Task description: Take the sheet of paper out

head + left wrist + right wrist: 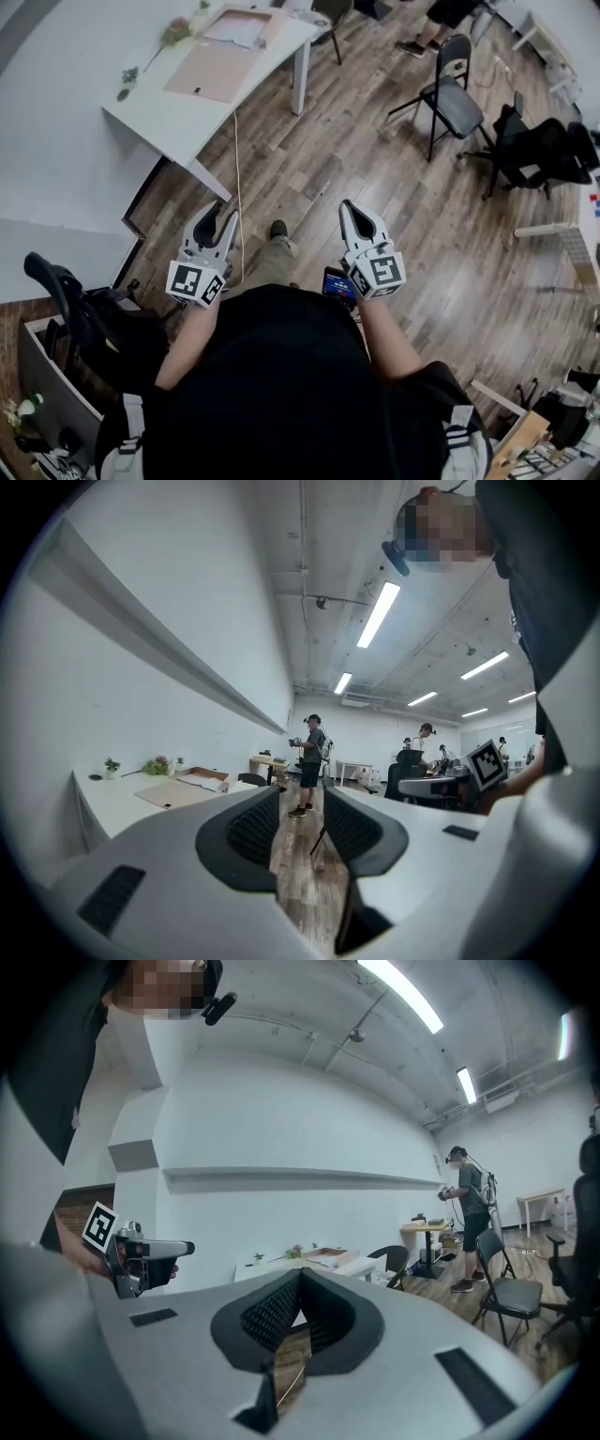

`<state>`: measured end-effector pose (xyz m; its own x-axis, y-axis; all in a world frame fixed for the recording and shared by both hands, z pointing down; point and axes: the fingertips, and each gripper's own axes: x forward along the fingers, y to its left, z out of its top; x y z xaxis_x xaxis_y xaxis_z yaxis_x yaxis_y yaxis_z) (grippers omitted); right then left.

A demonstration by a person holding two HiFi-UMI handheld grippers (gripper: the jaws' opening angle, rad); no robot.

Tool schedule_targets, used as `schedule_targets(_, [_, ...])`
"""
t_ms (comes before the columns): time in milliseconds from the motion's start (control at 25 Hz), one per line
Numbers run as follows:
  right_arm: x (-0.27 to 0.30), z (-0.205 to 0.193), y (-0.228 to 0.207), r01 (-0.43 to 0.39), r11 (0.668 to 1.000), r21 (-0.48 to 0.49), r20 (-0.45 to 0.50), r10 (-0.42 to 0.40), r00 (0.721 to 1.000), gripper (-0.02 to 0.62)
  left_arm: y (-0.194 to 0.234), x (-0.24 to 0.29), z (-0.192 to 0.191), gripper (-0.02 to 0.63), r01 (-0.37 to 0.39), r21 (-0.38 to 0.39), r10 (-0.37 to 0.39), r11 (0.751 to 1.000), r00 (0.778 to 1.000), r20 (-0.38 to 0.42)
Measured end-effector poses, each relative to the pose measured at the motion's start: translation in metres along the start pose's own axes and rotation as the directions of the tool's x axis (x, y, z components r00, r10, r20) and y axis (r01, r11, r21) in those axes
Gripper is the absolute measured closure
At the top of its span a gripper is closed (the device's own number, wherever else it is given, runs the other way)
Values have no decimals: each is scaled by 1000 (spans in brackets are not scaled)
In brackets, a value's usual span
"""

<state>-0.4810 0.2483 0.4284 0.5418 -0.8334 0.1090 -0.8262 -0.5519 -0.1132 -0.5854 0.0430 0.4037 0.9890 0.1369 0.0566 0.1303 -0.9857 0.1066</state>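
Over the wooden floor I hold both grippers out level, well short of the white table [150, 117] at the upper left. On the table lie a flat brown envelope [211, 70] and an open shallow box with white paper [239, 28] in it. My left gripper [222, 217] is open, and floor shows between its pads [253, 829]. My right gripper [354, 210] is shut with nothing in it; its pads [272, 1314] meet at the tip. In the left gripper view the envelope [173, 792] and the box [208, 778] sit far off at the left.
A folding chair [450, 94] and a black office chair [544, 155] stand to the right. A black chair with bags [84, 319] is close at my left. A thin cable [236, 187] runs across the floor from the table. Other people [311, 761] stand farther down the room.
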Motion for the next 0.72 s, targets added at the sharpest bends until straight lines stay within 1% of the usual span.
schedule_targets(120, [32,11,-13,-4,1000,-13,6,4,1000,583,25,32,7,474,5,1,-5,1000,1000,19])
schedule_targets(280, [78,30,-32,-19,999,-38,6,20,1000,583,59,80,25,474,7,-2,-7,1000,999,49])
schedule_targets(440, [124,50,-54,-14,999,-39,4,14,1000,583,97,124,39,475,9,-14,-8,1000,998,62])
schedule_targets(600, [167,57,-79,10,999,-41,-16,-11,1000,583,131,164,36,474,23,-40,-21,999,998,56])
schedule_targets(720, [194,64,-94,26,998,-50,-15,-27,1000,583,149,193,31,474,44,-56,-41,997,998,54])
